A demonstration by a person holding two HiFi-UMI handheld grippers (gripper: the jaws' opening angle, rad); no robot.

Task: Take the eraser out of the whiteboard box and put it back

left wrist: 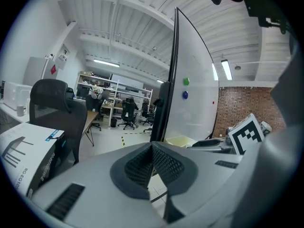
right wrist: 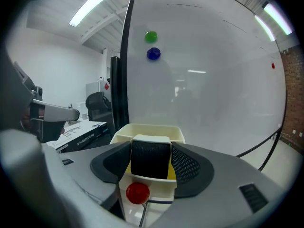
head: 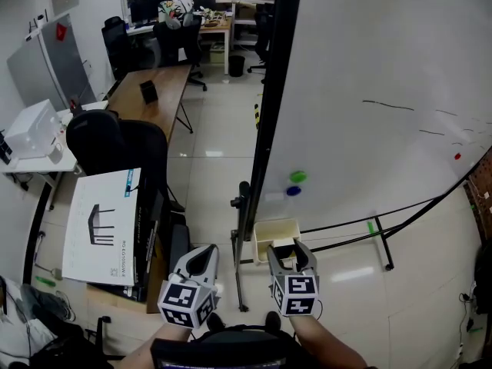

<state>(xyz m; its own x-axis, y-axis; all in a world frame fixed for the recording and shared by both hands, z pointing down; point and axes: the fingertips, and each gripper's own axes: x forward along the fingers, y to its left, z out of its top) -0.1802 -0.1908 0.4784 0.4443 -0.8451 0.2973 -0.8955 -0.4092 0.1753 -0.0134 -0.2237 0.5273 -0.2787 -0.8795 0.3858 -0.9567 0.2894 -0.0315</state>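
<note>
Left gripper (left wrist: 152, 148): idle, jaws clenched on nothing. Right gripper (right wrist: 151, 151): jaws grasping the eraser (right wrist: 150, 159), which stands upright inside the whiteboard box (right wrist: 142, 128) at the foot of the whiteboard (right wrist: 213, 80). I judge the take-out step is in hand. The next move calls for a straight lift clear of the rim.

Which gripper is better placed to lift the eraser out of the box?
Right: the right gripper has its jaws against the eraser in the box; the left gripper is shut, off to its left.
</note>
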